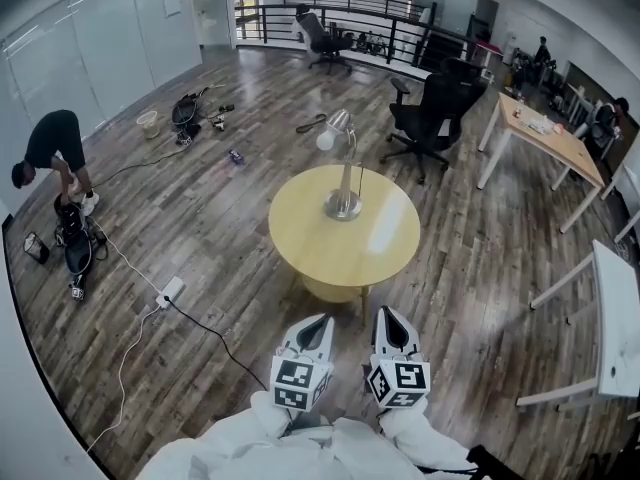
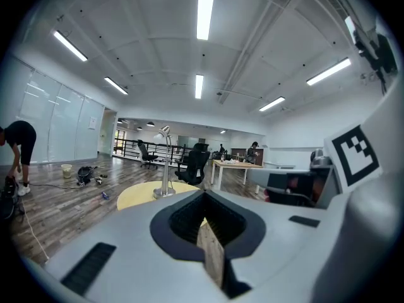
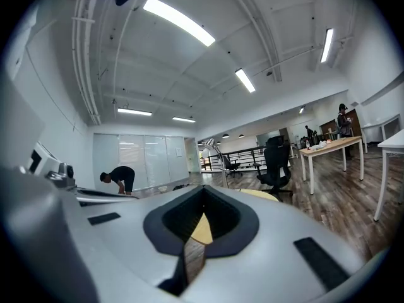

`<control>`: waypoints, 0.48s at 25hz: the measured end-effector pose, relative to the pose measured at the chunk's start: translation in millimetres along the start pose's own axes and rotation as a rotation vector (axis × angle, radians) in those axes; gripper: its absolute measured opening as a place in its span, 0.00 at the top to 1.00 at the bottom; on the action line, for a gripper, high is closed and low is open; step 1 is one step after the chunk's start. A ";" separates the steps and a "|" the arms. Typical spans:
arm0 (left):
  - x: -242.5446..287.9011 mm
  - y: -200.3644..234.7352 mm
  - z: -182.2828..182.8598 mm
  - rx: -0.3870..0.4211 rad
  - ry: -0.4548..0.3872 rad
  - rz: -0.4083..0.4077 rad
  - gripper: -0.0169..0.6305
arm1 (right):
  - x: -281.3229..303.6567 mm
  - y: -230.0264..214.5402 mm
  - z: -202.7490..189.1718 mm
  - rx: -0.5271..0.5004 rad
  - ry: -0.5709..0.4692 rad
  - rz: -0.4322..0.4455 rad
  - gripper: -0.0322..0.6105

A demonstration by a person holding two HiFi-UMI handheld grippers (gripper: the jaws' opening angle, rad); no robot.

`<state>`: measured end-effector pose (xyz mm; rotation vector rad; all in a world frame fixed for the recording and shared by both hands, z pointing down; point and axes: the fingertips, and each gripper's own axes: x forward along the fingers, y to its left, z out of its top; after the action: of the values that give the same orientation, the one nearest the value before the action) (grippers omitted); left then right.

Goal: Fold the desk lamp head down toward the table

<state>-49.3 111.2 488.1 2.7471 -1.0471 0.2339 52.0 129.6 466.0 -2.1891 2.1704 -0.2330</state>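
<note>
Desk lamp [image 1: 343,173]: silver; round base, upright stem, head raised at the top and turned toward the left gripper's side; stands near the middle of the desk, straight ahead of both grippers and well apart from them; in the left gripper view [image 2: 165,163] it rises a little left of the jaw line, in the right gripper view [image 3: 218,153] a little right of it.

Desk [image 1: 310,248]: round, yellow top; its near edge lies between the lamp and the grippers, ahead of the fingertips and untouched.

Left gripper [image 1: 316,322]: jaws together, nothing between them [image 2: 205,197]; aimed at the desk; marker cube at its rear; carried on a white sleeve [image 1: 250,438].

Right gripper [image 1: 390,316]: jaws likewise pressed together and empty [image 3: 203,197]; aimed at the desk; just beside the left gripper, the two apart from each other.

Surroundings:
- black office chair [image 1: 435,113] beyond the desk, ahead and to the right of the right gripper;
- wood-topped table [image 1: 555,143] farther right;
- white table [image 1: 615,318] well out on the right gripper's right;
- white power strip [image 1: 170,291] with its cable on the plank floor [image 1: 220,228], left of the left gripper;
- a person [image 1: 55,148] bent over bags on the floor, far out to the left;
- a second black chair [image 1: 322,36] and a black railing [image 1: 360,8] far ahead.
</note>
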 end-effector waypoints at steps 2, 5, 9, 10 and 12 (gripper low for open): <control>4.9 2.7 0.1 -0.002 -0.001 0.007 0.97 | 2.5 -4.5 -2.8 0.002 0.008 0.002 0.95; 13.6 7.5 -0.1 -0.011 0.001 0.018 0.97 | 7.0 -15.0 -7.8 0.008 0.024 -0.006 0.95; 28.4 25.1 -2.2 -0.034 0.007 0.046 0.97 | 18.6 -26.7 -14.4 0.010 0.039 -0.017 0.95; 32.3 29.5 -2.1 -0.037 0.007 0.051 0.97 | 21.7 -29.8 -15.3 0.012 0.040 -0.022 0.95; 41.1 37.9 1.3 -0.037 -0.001 0.059 0.97 | 29.7 -36.1 -15.2 0.012 0.039 -0.029 0.95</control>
<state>-44.2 56.8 500.3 2.6869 -1.1218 0.2202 85.7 101.6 488.3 -2.2293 2.1521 -0.2923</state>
